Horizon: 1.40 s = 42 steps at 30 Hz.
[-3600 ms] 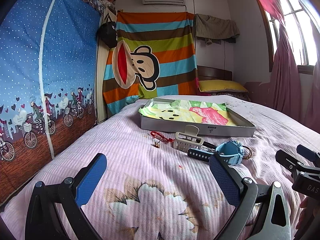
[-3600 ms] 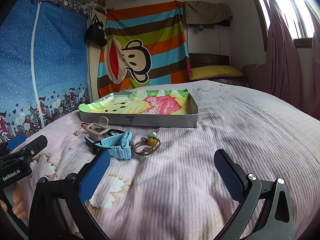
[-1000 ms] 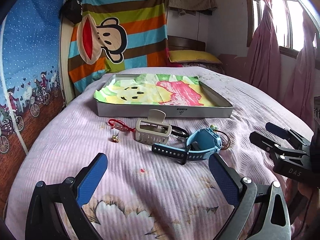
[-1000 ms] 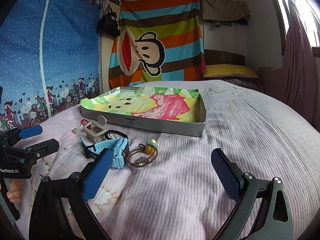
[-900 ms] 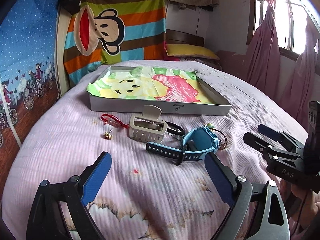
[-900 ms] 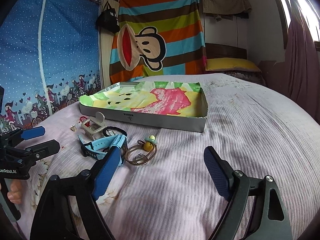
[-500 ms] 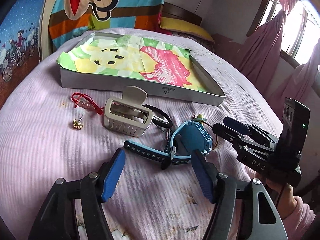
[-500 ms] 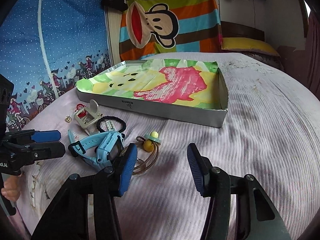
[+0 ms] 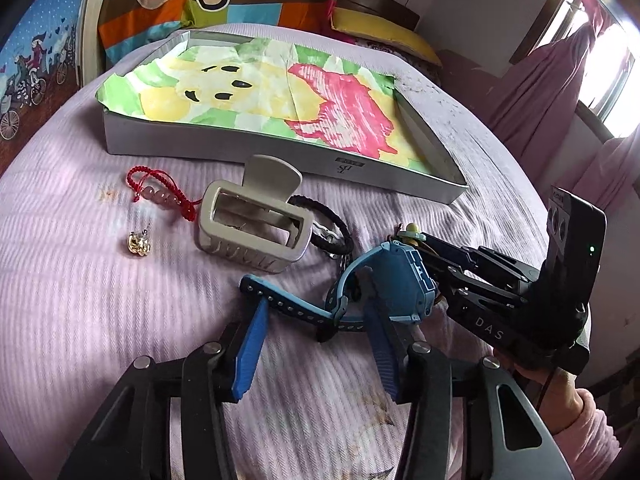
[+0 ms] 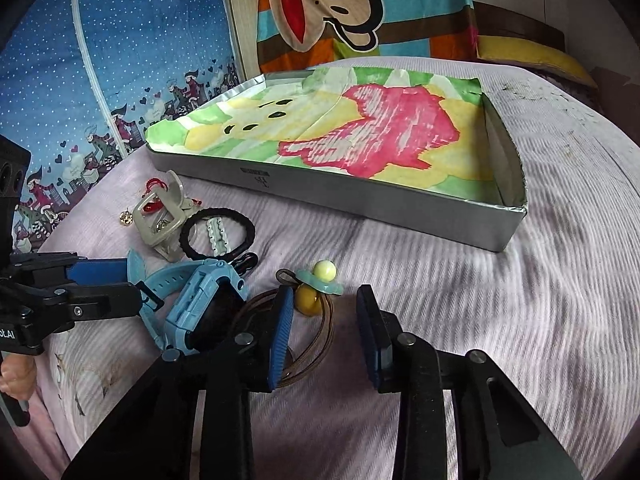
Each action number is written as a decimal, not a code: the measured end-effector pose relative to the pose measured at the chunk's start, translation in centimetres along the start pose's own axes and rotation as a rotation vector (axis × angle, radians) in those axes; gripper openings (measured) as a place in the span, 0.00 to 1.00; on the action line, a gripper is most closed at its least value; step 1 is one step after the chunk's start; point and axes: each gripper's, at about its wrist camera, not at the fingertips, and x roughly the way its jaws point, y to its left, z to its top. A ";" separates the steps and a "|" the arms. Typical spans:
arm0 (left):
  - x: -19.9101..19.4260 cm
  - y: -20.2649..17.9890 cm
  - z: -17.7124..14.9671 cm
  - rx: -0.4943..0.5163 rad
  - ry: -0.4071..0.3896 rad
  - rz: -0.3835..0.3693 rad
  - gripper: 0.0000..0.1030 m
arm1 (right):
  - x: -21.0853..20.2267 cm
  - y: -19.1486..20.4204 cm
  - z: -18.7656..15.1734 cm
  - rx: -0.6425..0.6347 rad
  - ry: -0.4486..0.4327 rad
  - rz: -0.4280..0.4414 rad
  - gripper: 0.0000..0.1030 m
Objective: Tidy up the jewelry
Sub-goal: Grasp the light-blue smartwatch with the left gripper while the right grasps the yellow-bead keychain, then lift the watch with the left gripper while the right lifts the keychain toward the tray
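Observation:
A light-blue watch (image 9: 396, 276) lies on the pink bedspread, and its strap runs across the gap of my left gripper (image 9: 316, 332). The jaws are closing but the pads stand clear of the strap. My right gripper (image 10: 324, 332) is also closing, astride a brown cord necklace (image 10: 316, 344) with a yellow bead and teal piece, without pressing on it. In the left wrist view the right gripper (image 9: 434, 258) sits just right of the watch body. A grey claw clip (image 9: 256, 224), red cord bracelet (image 9: 156, 192), gold charm (image 9: 139, 243) and black hair tie (image 10: 218, 232) lie nearby.
A shallow grey tray (image 9: 280, 160) lined with colourful paper sits just beyond the items, with nothing in it. The bedspread stretches to the right of the tray. A wardrobe cover, a striped hanging and a yellow pillow (image 10: 532, 56) stand behind.
Both grippers have come forward and down over the pile and tipped downward. Their jaws have narrowed a lot, the left around the watch strap, the right around the necklace.

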 end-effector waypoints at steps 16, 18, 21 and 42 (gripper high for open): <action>-0.8 -0.9 0.0 -0.030 -0.002 -0.063 0.04 | -2.3 -0.4 -1.0 0.037 -0.096 0.020 0.20; -1.8 -1.2 -0.1 -0.018 -0.038 -0.072 0.03 | -3.0 -0.5 -1.0 0.043 -0.121 0.023 0.20; -3.2 -1.9 0.2 0.007 -0.077 -0.067 0.03 | -4.2 -0.7 -0.8 0.054 -0.156 0.028 0.20; -3.9 -3.5 0.5 0.141 -0.102 -0.035 0.01 | -6.2 -0.9 -0.3 0.072 -0.200 0.040 0.20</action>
